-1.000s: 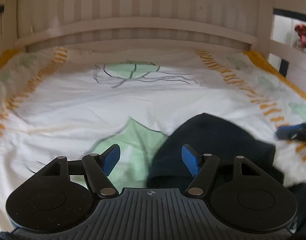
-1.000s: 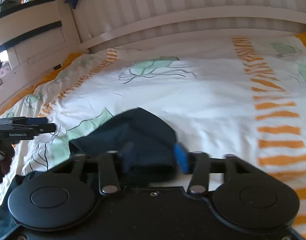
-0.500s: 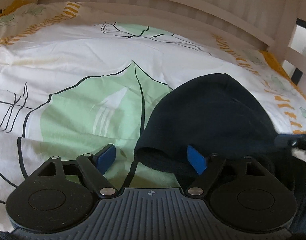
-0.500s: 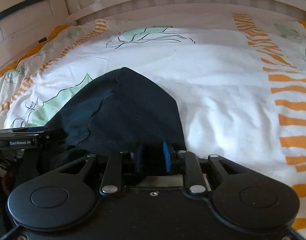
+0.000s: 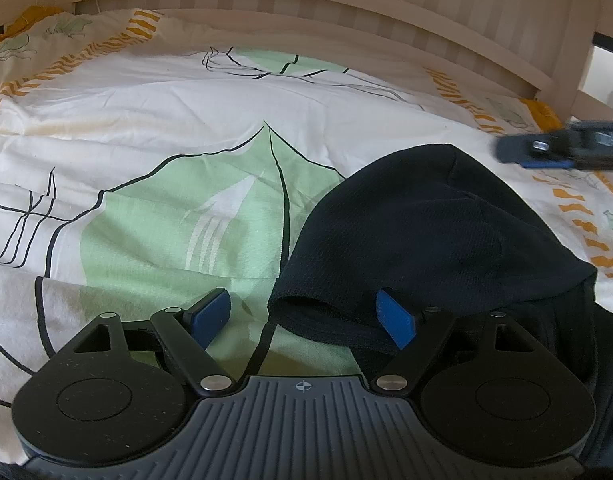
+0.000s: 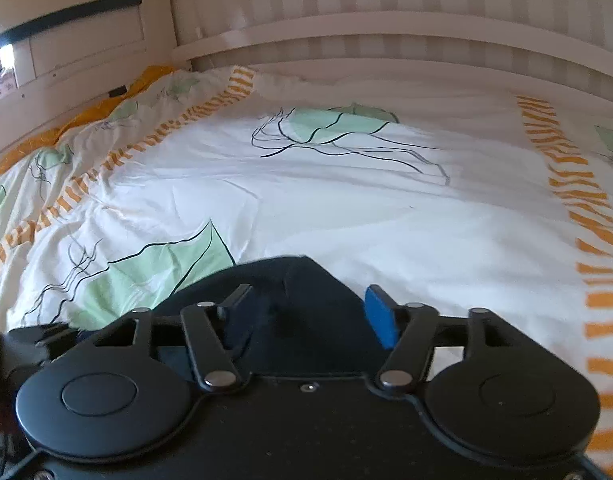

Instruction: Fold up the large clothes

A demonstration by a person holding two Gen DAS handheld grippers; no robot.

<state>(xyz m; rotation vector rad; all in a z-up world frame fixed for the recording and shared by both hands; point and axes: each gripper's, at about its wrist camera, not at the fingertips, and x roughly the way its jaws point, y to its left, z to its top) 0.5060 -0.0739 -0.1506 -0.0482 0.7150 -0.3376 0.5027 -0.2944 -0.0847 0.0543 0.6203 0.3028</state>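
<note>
Left wrist view: left gripper (image 5: 304,316) w/ fingers wide apart, nothing clamped. Dark navy garment (image 5: 426,232) lies bunched on the duvet (image 5: 186,128), spreading from centre out to abt 3 o'clock. Its near hem edge sits in the gap betw. the fingers, closer to the right blue pad (image 5: 394,320), which lies against or just over the fabric; can't tell if it actually presses. Left blue pad (image 5: 210,314) is over bare green-leaf print, apart from the cloth. At 2 o'clock the right gripper (image 5: 562,148) shows blurred, above the garment's far side.

Right wrist view: right gripper (image 6: 306,316) also spread open, not clamping. Garment (image 6: 290,292) fills the space betw. its fingers at 6 o'clock, peak pointing to 12. Left pad is dim against the dark cloth; right pad (image 6: 380,318) sits at the fabric's right edge. White bed frame (image 6: 346,28) runs across 12 o'clock.
</note>
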